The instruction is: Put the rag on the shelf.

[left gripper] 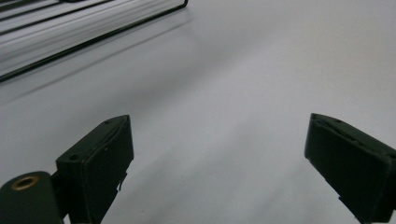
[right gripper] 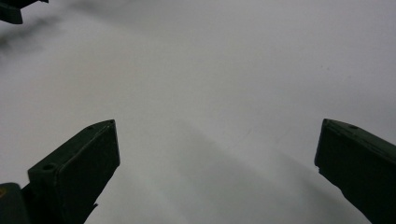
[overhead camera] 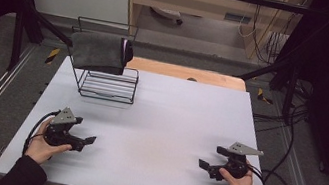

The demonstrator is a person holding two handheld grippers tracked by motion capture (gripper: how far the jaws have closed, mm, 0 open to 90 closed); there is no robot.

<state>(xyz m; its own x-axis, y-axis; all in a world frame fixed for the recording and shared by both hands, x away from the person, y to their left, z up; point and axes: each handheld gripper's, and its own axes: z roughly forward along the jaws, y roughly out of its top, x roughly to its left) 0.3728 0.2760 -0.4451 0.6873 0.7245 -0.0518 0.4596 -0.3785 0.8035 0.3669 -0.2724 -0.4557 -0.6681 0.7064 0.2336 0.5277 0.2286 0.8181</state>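
Observation:
My left gripper (overhead camera: pixel 85 136) rests low over the white table (overhead camera: pixel 157 122) at its near left, held in a hand, jaws wide apart and empty. In the left gripper view the gripper (left gripper: pixel 219 158) has bare table between its jaws, and the wire rack's base (left gripper: pixel 70 32) lies ahead at the upper left. My right gripper (overhead camera: pixel 207 161) sits at the near right, also open with nothing in it; the right gripper view shows its spread jaws (right gripper: pixel 217 163) over plain table. A black wire rack (overhead camera: pixel 106 82) stands at the far left with a dark grey cloth (overhead camera: pixel 98 52) draped over its top.
A wooden board (overhead camera: pixel 191 74) lies beyond the table's far edge. Cables (overhead camera: pixel 279 182) trail off the right side onto the floor. A dark frame post (overhead camera: pixel 18 32) stands at the far left. The other gripper's tip (right gripper: pixel 11 11) shows in the right gripper view's upper left corner.

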